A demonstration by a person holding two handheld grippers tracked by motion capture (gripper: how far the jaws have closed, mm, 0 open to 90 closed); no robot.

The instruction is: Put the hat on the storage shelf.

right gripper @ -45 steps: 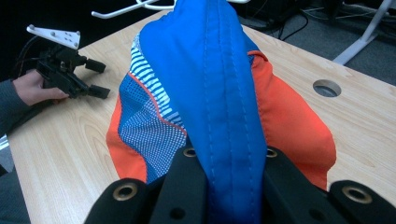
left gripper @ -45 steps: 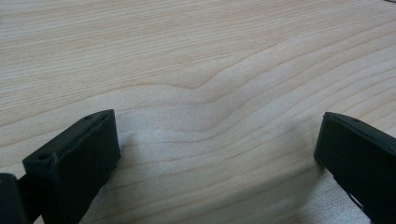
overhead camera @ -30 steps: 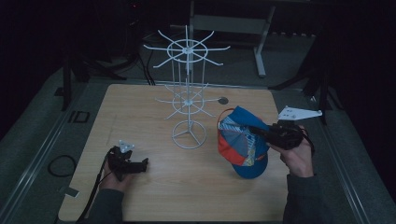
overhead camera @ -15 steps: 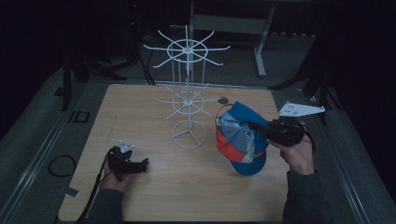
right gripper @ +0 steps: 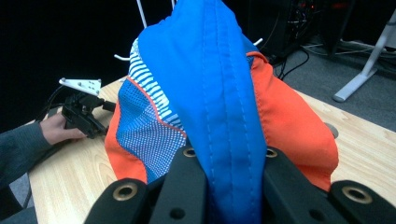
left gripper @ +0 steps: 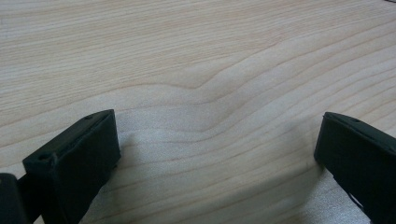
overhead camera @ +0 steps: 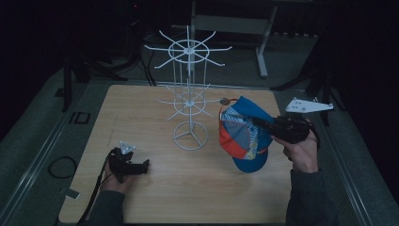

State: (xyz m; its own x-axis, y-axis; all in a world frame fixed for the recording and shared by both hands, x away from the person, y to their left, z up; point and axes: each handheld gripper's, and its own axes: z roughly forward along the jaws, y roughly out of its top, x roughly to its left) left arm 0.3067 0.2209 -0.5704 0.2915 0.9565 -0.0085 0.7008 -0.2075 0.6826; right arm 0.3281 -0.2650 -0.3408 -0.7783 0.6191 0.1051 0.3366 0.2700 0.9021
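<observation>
So the right gripper (overhead camera: 263, 126) has its fingers clamped on a fold of the blue panel of the cap (overhead camera: 242, 136), and in the right gripper view you can see that blue fabric pinched right between the two black fingers (right gripper: 189, 182). The cap hangs off the desk (overhead camera: 155, 113), just to the right of the white wire rack (overhead camera: 189, 101), with its crown facing the rack and the brim drooping toward the person. My guess is it's being held up like that so it can go onto one of the rack's lower prongs, since it sits about level with that lower ring, near it but not touching as far as I can tell. The right hand (overhead camera: 301, 148) comes in from the right of the rack, forearm angled up off the desk, gripper pointing left at the rack. The left gripper (overhead camera: 128, 165) is parked down-left of the rack, well apart from it, lying low on the desk with its fingers spread wide and nothing between them, just bare wood grain in the left gripper view. Looks like it's simply waiting out of the way.
</observation>
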